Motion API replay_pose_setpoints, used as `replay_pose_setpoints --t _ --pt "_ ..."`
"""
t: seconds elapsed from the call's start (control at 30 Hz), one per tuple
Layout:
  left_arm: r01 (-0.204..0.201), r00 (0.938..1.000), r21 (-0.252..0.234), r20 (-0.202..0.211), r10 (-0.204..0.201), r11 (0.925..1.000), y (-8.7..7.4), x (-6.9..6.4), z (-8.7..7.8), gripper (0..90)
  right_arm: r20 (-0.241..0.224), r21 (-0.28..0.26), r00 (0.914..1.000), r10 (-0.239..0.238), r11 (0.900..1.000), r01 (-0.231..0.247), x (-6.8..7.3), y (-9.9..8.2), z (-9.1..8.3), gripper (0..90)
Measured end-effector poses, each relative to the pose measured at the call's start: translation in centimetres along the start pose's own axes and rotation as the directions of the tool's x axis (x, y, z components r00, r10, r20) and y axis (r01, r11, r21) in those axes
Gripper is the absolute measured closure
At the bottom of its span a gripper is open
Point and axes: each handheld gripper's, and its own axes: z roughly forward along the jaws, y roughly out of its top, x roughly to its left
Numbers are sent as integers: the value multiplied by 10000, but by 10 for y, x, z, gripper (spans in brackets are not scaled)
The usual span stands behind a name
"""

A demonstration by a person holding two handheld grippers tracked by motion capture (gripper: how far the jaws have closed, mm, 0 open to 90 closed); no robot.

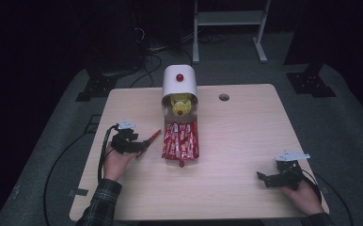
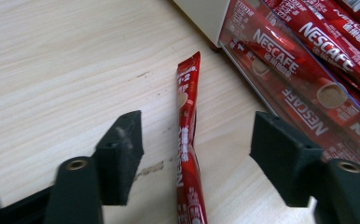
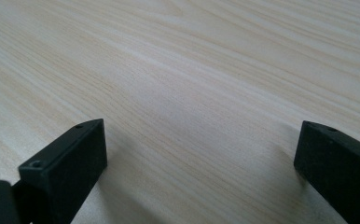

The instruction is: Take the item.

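A single red Nescafe stick sachet [image 2: 187, 140] lies flat on the wooden table [image 1: 236, 136], just left of the dispenser's tray; from above the sachet [image 1: 152, 137] points up and to the right. My left gripper [image 2: 197, 126] hovers over it with the jaws apart, one on each side of the sachet, and neither pad touches it. In the high view the left gripper [image 1: 140, 147] sits at the table's left. My right gripper [image 1: 263, 178] rests near the front right edge, open, with bare wood between its jaws [image 3: 201, 130].
A white domed dispenser [image 1: 180, 82] with a red knob stands at the back centre. Its clear tray [image 1: 181, 140] holds several red sachets, close on the right in the left gripper view [image 2: 308, 60]. A small round hole [image 1: 224, 97] marks the tabletop.
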Motion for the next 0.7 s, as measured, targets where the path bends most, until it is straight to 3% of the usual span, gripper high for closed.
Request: replay_pose_setpoints --t 0.17,0.43,0.7 --pt "-70 9998 -64 -187 69 10000 -7 -5 -8 252 5 4 10000 -11 10000 11 0 0 0 15" --pt "-198 9991 240 -373 207 9995 -20 -12 -18 105 -9 1 10000 -5 10000 5 0 0 0 15" --pt "-239 9992 482 -308 254 9986 -35 -19 -26 51 -13 1 10000 -6 10000 6 0 0 0 15"
